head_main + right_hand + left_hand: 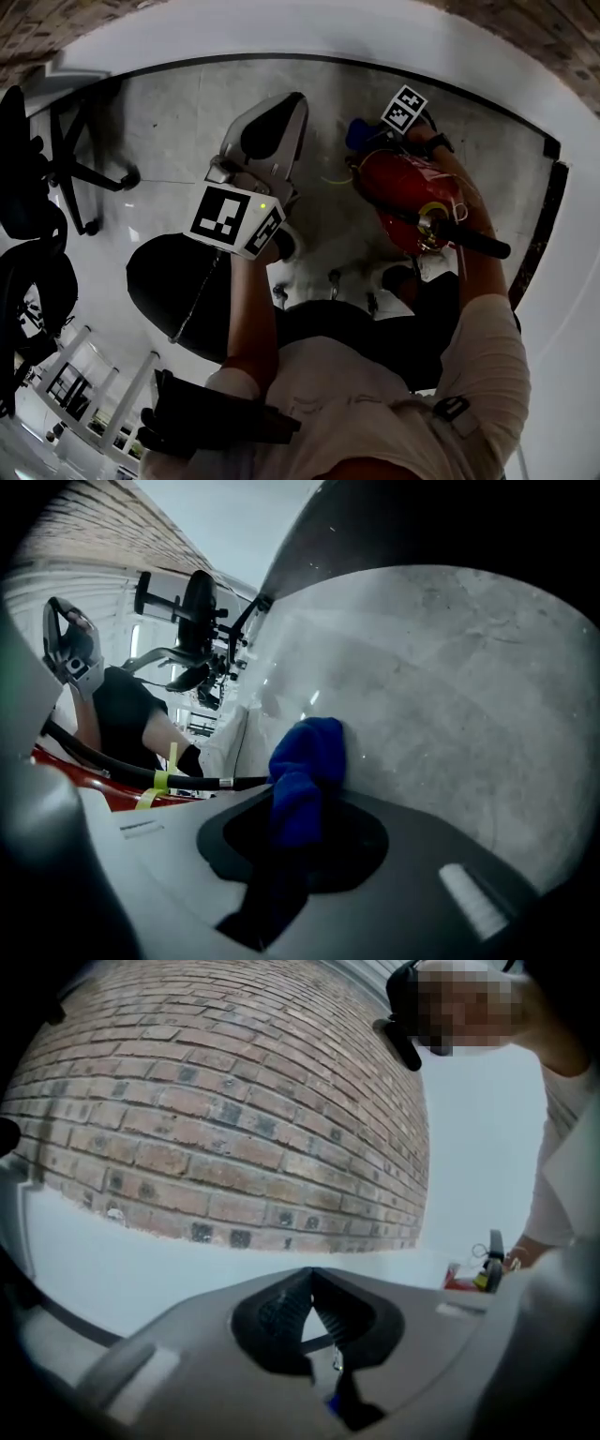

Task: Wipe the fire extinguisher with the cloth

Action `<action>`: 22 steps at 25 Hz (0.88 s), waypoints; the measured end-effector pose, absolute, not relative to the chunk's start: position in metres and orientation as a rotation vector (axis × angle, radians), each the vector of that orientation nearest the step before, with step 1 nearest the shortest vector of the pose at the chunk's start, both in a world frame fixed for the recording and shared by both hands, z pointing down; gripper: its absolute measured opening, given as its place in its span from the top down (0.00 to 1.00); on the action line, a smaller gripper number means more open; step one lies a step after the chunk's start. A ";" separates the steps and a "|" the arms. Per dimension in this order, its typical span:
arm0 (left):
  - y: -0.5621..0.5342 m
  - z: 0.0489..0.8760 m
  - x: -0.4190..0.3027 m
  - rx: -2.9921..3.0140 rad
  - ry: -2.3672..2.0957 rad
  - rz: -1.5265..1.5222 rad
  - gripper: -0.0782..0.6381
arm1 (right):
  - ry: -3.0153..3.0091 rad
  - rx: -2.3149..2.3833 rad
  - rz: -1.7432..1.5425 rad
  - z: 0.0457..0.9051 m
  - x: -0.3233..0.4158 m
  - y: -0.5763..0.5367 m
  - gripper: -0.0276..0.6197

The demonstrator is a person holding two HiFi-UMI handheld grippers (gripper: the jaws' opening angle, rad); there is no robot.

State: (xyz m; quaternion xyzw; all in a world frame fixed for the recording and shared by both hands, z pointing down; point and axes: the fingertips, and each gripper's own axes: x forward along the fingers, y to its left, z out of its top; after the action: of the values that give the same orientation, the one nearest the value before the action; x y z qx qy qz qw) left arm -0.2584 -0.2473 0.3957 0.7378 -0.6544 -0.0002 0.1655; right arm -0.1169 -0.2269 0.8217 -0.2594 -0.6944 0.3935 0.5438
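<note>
Pale shirt fabric [375,394] fills the bottom of the head view, and both forearms reach away from it over a grey, mottled floor [178,112]. On the left, the left hand-held gripper [310,1281] is raised, its cube [230,217] showing black-and-white square markers. Its own view shows the jaws clenched tip to tip with nothing between them. To the right and a little farther out is the red fire extinguisher [403,187], close in front of the person's right side. A black hose [473,239] crosses its near end by a round yellow label [433,211], whose print is too blurred to read. Whether the cylinder stands or lies cannot be told from this steep angle. At its far end, the right hand-held gripper [300,808] is grasping the blue cloth [309,752], which bunches up out of the jaws. The cloth is just beside the red body, though contact cannot be judged. The right gripper view also shows a yellow tag [155,785] wrapped round the hose. Farther left on the floor stands a black office chair [89,173] on a wheeled base. Beyond the floor a white band of wall [187,1269] curves round the edge, and above it rises a brick wall [206,1101] in reddish-brown courses with pale mortar.
</note>
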 end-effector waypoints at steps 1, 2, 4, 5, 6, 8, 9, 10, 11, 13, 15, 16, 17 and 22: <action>-0.246 0.397 -0.259 2.101 -1.860 0.002 0.89 | -1.651 -0.615 0.924 0.821 -0.117 -0.228 0.85; -0.246 0.396 -0.258 2.104 -1.855 0.003 0.89 | -1.652 -0.617 0.922 0.816 -0.118 -0.230 0.85; -0.246 0.391 -0.256 2.117 -1.851 -0.003 0.89 | -1.668 -0.642 0.977 0.783 -0.125 -0.240 0.85; -0.246 0.386 -0.254 2.127 -1.851 -0.009 0.89 | -1.696 -0.663 1.042 0.753 -0.132 -0.247 0.85; -0.246 0.381 -0.252 2.139 -1.851 -0.016 0.89 | -1.738 -0.692 1.114 0.715 -0.139 -0.255 0.84; -0.246 0.370 -0.251 2.156 -1.858 -0.033 0.89 | -1.848 -0.853 1.225 0.620 -0.153 -0.264 0.84; -0.245 0.365 -0.253 2.159 -1.865 -0.045 0.89 | -1.890 -0.977 1.243 0.569 -0.157 -0.263 0.84; -0.245 0.360 -0.256 2.159 -1.874 -0.058 0.89 | -1.916 -1.087 1.233 0.524 -0.159 -0.261 0.84; -0.244 0.356 -0.259 2.156 -1.885 -0.072 0.89 | -1.933 -1.172 1.206 0.486 -0.159 -0.258 0.84; -0.242 0.349 -0.267 2.144 -1.911 -0.093 0.89 | -1.946 -1.293 1.139 0.428 -0.158 -0.251 0.84; -0.241 0.345 -0.272 2.134 -1.934 -0.101 0.89 | -1.906 -1.397 1.066 0.396 -0.158 -0.236 0.84; -0.240 0.345 -0.274 2.129 -1.942 -0.101 0.89 | -1.854 -1.444 1.023 0.391 -0.156 -0.224 0.84; -0.239 0.346 -0.275 2.123 -1.945 -0.101 0.89 | -1.782 -1.480 0.981 0.394 -0.153 -0.211 0.84; -0.234 0.356 -0.274 2.093 -1.934 -0.104 0.89 | -1.464 -1.450 0.924 0.475 -0.142 -0.180 0.84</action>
State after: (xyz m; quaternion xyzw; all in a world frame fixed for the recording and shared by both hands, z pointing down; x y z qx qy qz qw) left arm -0.2745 -0.2345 0.3562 0.7263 -0.6711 -0.0360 0.1445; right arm -0.1422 -0.1802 0.4747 -0.5805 -0.5860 0.3700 0.4275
